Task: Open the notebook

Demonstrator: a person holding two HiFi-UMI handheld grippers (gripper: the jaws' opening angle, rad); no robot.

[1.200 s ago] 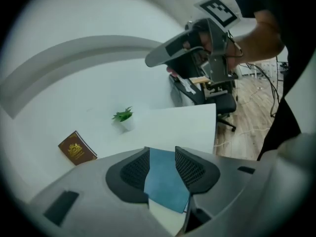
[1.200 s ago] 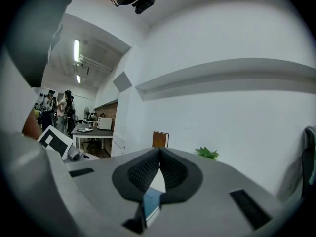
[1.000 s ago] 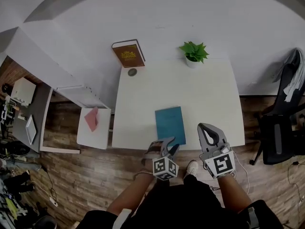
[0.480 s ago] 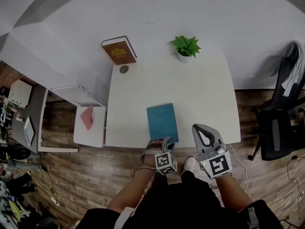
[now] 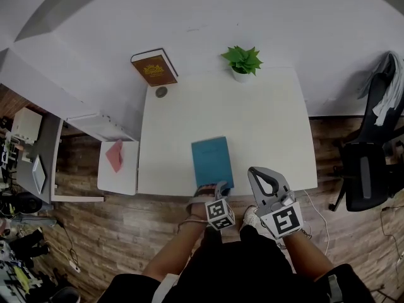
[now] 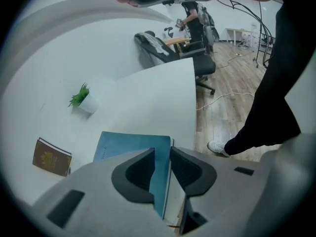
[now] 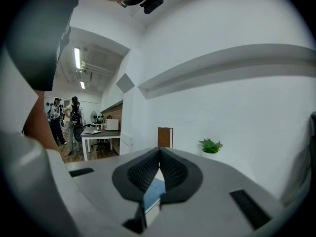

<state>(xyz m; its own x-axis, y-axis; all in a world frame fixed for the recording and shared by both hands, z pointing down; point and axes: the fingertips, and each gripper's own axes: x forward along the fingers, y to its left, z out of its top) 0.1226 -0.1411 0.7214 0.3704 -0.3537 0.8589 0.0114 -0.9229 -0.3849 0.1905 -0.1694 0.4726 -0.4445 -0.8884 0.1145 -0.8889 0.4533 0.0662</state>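
Down at the near edge of the bench (image 5: 265, 125), the left claw (image 5: 213, 187) has sunk since a second ago and now sits low at the notebook's near end. Its jaws have just been closing. The left gripper view shows the two pads a narrow gap apart, and in that gap lie the blue cover and the white page edges of the notebook (image 5: 211, 160). Neither pad visibly presses on the cover, so the claw has hold of nothing.

Just right of it, the right claw (image 5: 254, 172) hangs over the bench's near edge and points almost level across the top. Its jaw tips meet and it holds nothing. A white shoe (image 5: 251, 218) stands on the wooden floor (image 5: 126, 232) between the two claws.

The notebook is closed and lies flat near the front of the bench, a little left of the middle, with its long side running away from the person. Beyond it the white top is bare up to the far edge.

At the far edge a potted plant (image 5: 240, 60) stands near the wall (image 5: 208, 11). A small dark disc (image 5: 161, 91) lies at the far left corner. Just behind that corner a brown book (image 5: 153, 69) leans upright against the wall. Off to the right, well apart from the bench, stands a black chair (image 5: 372, 163).
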